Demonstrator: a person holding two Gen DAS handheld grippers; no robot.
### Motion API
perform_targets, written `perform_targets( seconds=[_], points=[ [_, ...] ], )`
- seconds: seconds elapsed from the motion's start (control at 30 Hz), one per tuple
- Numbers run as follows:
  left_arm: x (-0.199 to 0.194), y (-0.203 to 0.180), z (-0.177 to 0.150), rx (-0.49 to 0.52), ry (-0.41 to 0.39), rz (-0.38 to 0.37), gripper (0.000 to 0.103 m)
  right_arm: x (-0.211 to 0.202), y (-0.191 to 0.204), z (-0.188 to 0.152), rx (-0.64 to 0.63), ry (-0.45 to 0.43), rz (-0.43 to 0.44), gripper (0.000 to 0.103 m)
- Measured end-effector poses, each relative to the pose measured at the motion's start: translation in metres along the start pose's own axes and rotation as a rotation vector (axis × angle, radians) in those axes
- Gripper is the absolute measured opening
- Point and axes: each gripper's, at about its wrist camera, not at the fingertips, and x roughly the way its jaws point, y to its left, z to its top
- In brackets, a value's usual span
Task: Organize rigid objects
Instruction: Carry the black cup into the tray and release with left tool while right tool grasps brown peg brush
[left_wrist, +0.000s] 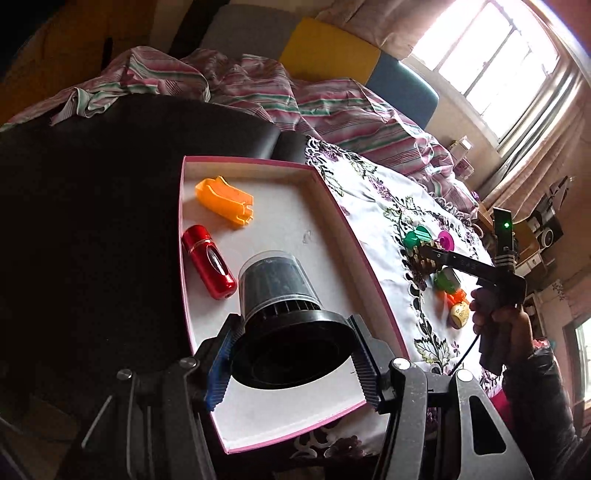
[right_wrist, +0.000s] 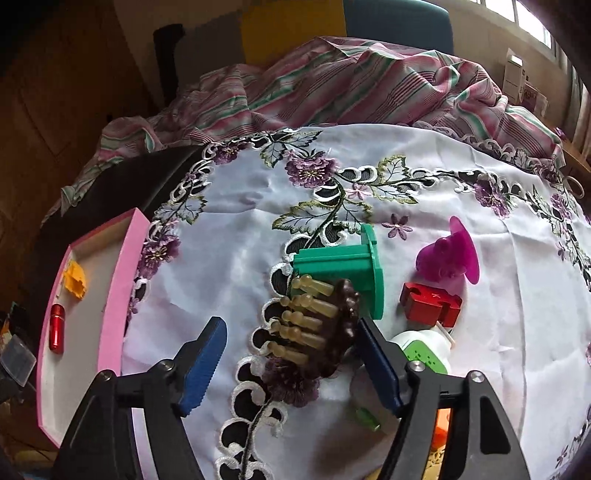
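I'm holding my right fingers (right_wrist: 288, 365) released astride the dark brown comb with amber teeth (right_wrist: 317, 328) on the surface, spine nearer the right finger; left fingers (left_wrist: 295, 358) are grasping the black flanged cup (left_wrist: 284, 317) over the pink-rimmed box (left_wrist: 334, 206).

Box (left_wrist: 332, 221) mid free; cloth (right_wrist: 240, 258) left of comb (right_wrist: 314, 328) clear.
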Motion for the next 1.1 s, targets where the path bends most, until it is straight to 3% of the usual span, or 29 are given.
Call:
perform_targets(
  seconds=[0.17, 0.27, 0.6, 0.83, 1.1],
  points=[
    [0.003, 0.0, 0.004, -0.001, -0.003, -0.005, 0.058, 0.008, -0.004, 0.002, 0.014, 0.002, -0.019, 0.072],
    [0.005, -0.001, 0.012, 0.005, -0.013, -0.005, 0.058, 0.012, 0.0, 0.0, -0.021, 0.011, -0.083, 0.044],
    [0.041, 0.012, 0.074, -0.085, -0.055, -0.008, 0.058, 0.005, 0.0, -0.001, -0.024, -0.001, -0.105, 0.044],
    [0.09, 0.01, 0.107, -0.107, -0.004, -0.004, 0.059, 0.003, 0.002, 0.0, -0.033, -0.013, -0.11, 0.044],
    [0.131, 0.009, 0.12, -0.069, 0.041, 0.117, 0.061, 0.007, 0.003, 0.0, -0.049, -0.003, -0.117, 0.044]
  ],
)
